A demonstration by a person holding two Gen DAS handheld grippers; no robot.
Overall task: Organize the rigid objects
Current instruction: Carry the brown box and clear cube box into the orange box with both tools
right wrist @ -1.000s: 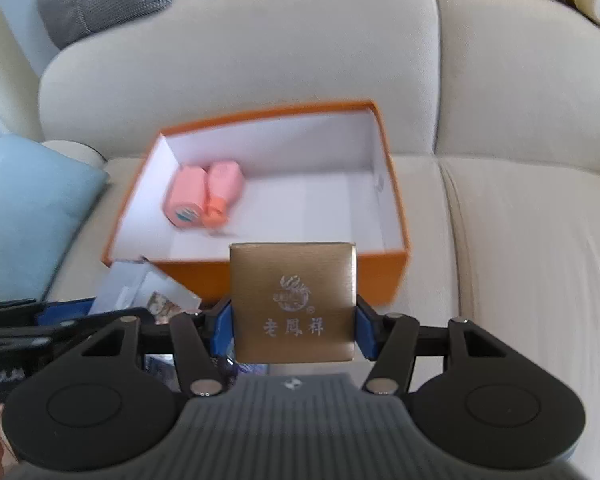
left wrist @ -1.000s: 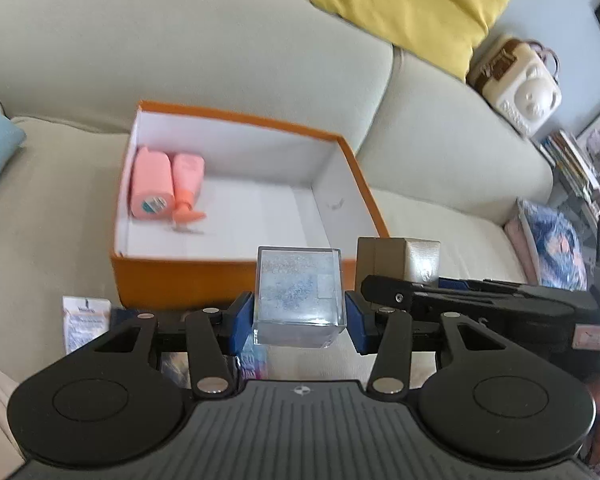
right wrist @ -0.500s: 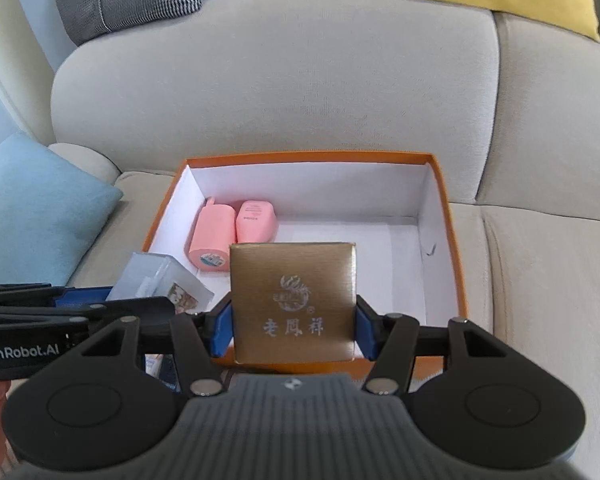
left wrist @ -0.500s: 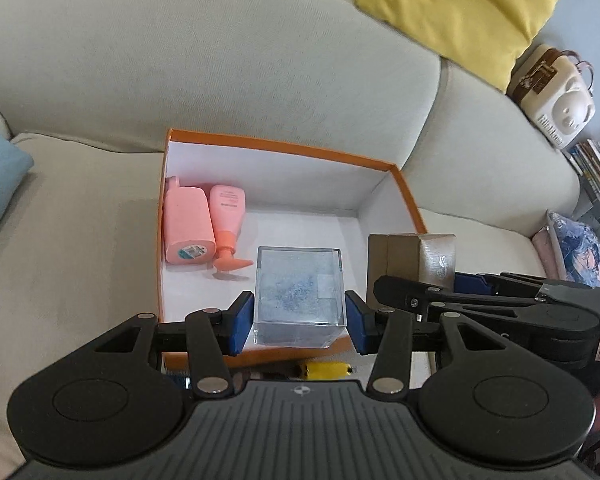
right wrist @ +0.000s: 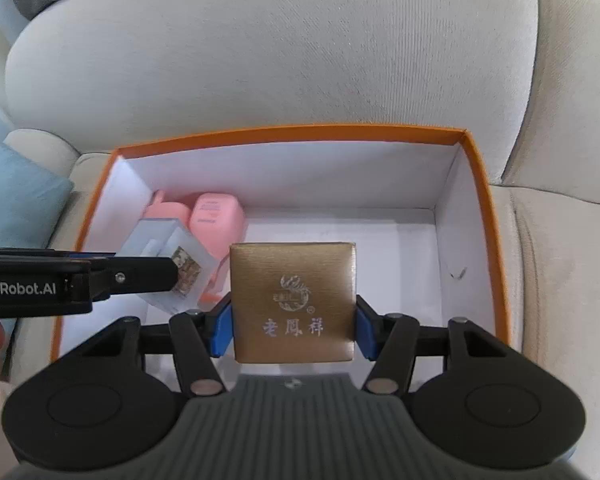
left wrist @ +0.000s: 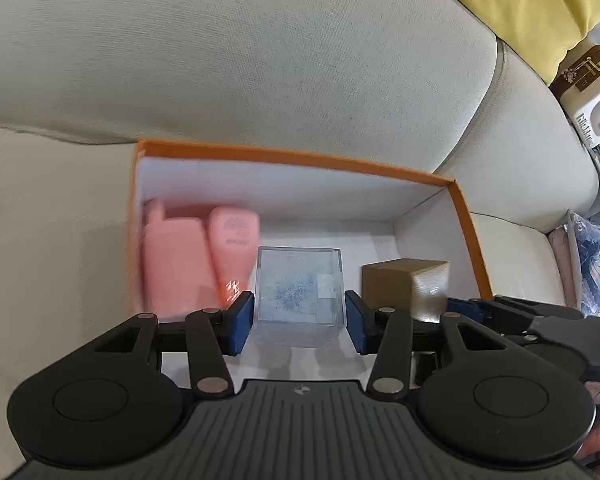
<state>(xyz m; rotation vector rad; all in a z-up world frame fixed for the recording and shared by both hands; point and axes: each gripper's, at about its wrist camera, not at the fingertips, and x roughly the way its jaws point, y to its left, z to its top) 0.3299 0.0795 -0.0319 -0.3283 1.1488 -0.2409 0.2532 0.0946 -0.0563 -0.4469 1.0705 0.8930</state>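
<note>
Orange and white, the big box [right wrist: 480, 184] sits on the sofa [right wrist: 260, 60], open on top so things can go in. The left gripper [left wrist: 299, 320] squeezes a clear cube [left wrist: 298, 292] over the box, next to two pink bottles [right wrist: 216, 220] lying inside. The right gripper [right wrist: 293, 328] squeezes a gold box [right wrist: 293, 300] over the bare middle, probably to set it down there.
</note>
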